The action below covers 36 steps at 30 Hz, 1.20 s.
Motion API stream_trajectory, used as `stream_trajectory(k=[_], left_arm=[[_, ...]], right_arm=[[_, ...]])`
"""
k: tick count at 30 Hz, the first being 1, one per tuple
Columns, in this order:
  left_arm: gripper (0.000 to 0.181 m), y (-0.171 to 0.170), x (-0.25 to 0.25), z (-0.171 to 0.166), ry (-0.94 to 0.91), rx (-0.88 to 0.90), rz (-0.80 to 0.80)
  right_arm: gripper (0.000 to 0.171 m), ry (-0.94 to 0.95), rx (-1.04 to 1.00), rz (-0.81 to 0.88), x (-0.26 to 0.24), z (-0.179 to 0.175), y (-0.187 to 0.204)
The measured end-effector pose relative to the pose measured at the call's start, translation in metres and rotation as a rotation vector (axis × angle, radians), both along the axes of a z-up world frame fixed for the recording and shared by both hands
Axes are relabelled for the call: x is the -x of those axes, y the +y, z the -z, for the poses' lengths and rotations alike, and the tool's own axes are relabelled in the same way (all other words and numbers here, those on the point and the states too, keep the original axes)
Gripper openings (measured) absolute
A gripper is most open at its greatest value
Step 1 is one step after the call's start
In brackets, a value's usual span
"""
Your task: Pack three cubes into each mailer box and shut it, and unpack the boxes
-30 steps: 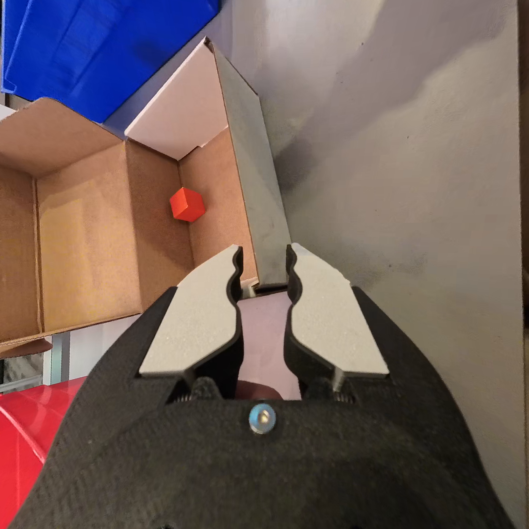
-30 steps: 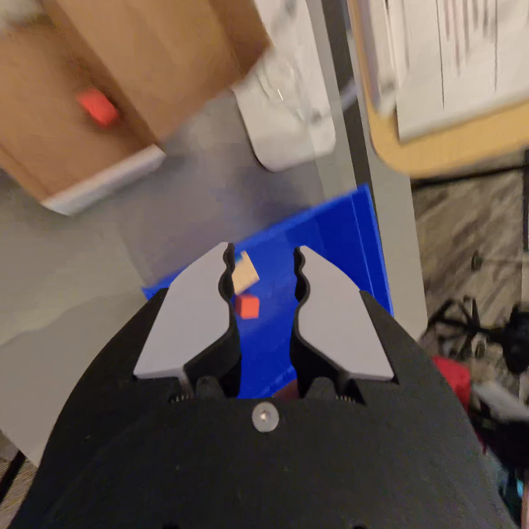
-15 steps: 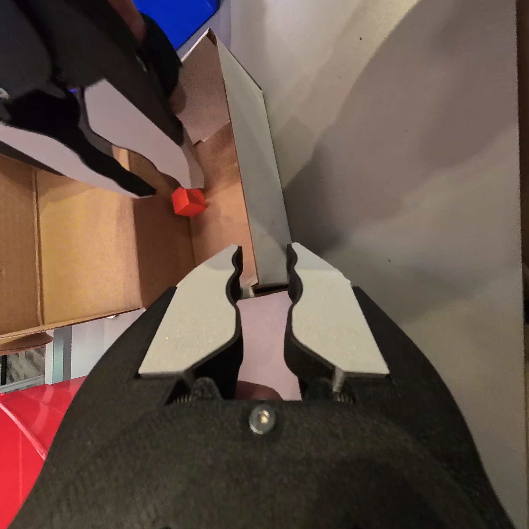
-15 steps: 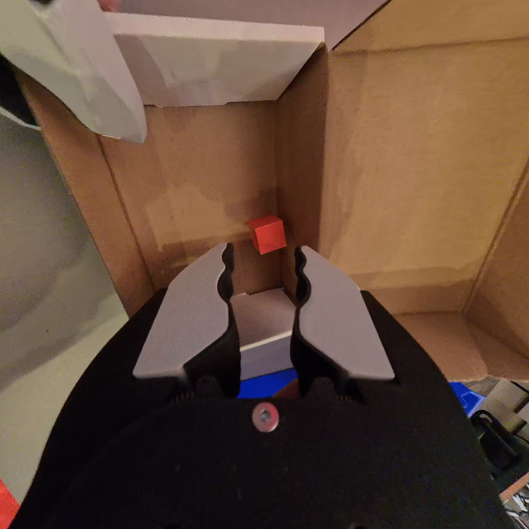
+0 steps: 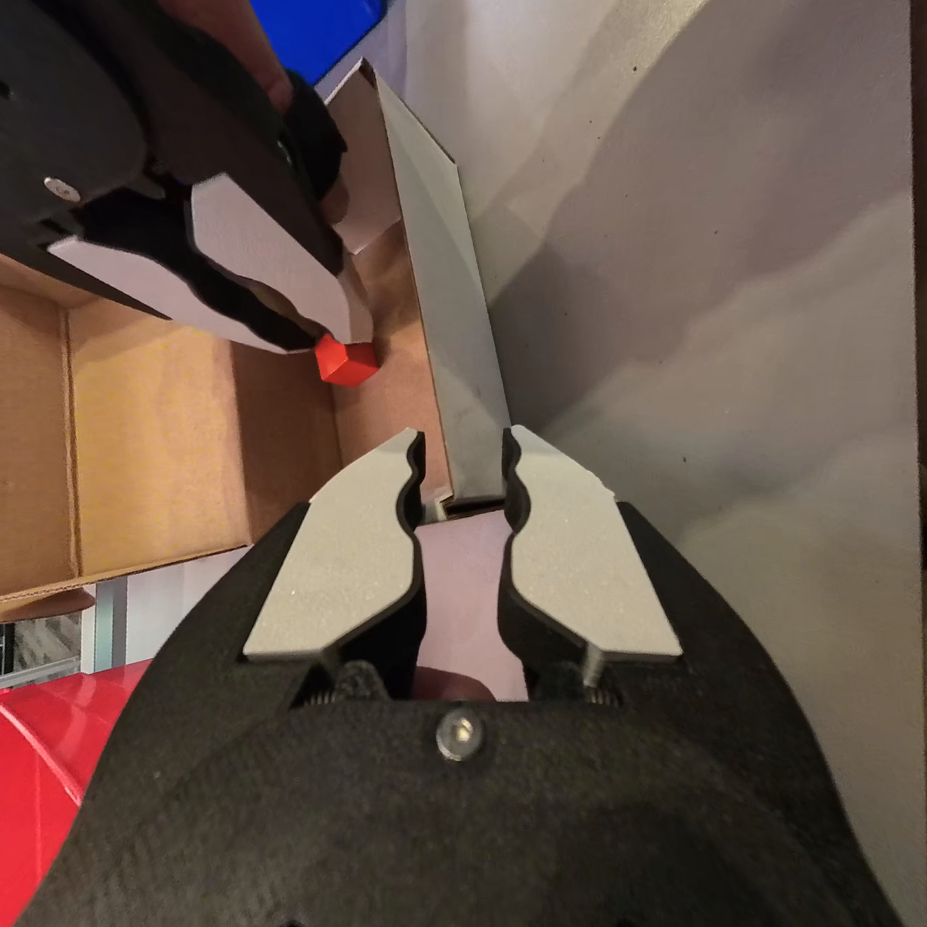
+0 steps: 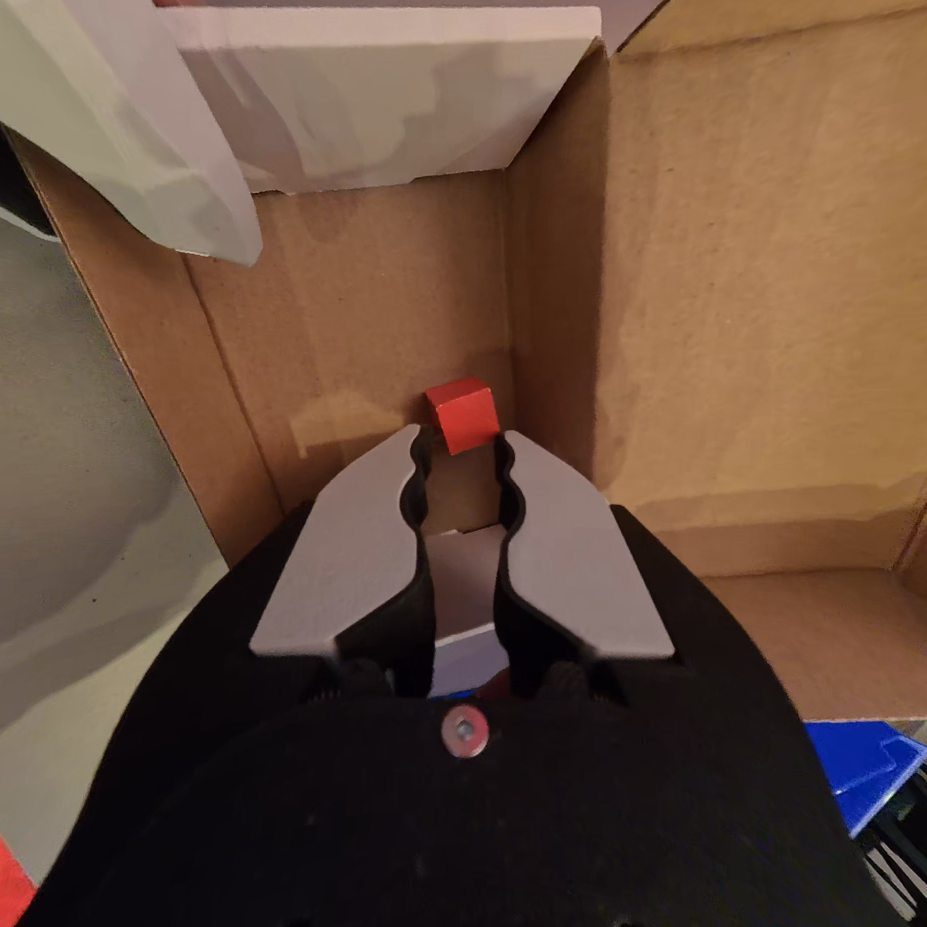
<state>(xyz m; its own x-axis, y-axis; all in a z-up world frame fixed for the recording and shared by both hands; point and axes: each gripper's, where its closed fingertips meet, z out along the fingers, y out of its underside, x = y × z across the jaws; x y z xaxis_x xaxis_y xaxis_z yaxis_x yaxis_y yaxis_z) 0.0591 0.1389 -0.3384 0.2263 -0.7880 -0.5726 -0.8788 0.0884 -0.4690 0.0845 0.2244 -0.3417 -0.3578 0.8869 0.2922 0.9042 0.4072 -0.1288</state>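
The open mailer box [image 5: 150, 451] of brown cardboard lies on a pale grey table [image 5: 702, 301] that carries soft, wavy shadows and a few dark specks. Inside the box, on its floor and close to the inner corner by a side wall, sits a single red cube [image 6: 464, 419].

The right gripper [image 6: 459, 439] reaches down into the box with its jaws apart, the tips on either side of the cube's near end; whether they touch it cannot be told. In the left wrist view the same gripper [image 5: 331, 341] comes in from above the box, its grey fingertips [image 5: 351, 311] right at the cube [image 5: 346, 366].

The left gripper [image 5: 464, 444] hovers at the box's near corner, jaws apart, straddling the thin edge of an upright white-faced box wall [image 5: 451, 326] without clearly pinching it.

Beyond the box's far side shows a blue bin [image 5: 336, 30]; a blue bin corner [image 6: 868, 767] also shows beside the box in the right wrist view. A glossy red object [image 5: 45, 777] lies near the box's near edge, off the table corner.
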Motion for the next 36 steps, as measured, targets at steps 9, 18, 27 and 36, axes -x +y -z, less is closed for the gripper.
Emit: stream_trajectory(k=[9, 18, 27, 36], left_arm=[[0.029, 0.000, 0.000, 0.000, 0.000, 0.000, 0.001], [0.029, 0.000, 0.000, 0.000, 0.000, 0.000, 0.001], [0.029, 0.000, 0.000, 0.000, 0.001, -0.001, 0.002], [0.029, 0.000, 0.000, 0.000, -0.001, 0.000, 0.003]], right_arm=[[0.009, -0.049, 0.011, -0.007, -0.003, 0.013, -0.004], [0.045, 0.024, 0.060, 0.017, 0.012, 0.005, -0.014], [0.023, 0.027, 0.102, 0.076, 0.021, 0.011, -0.019], [0.021, 0.022, 0.082, 0.064, 0.019, 0.010, -0.018]])
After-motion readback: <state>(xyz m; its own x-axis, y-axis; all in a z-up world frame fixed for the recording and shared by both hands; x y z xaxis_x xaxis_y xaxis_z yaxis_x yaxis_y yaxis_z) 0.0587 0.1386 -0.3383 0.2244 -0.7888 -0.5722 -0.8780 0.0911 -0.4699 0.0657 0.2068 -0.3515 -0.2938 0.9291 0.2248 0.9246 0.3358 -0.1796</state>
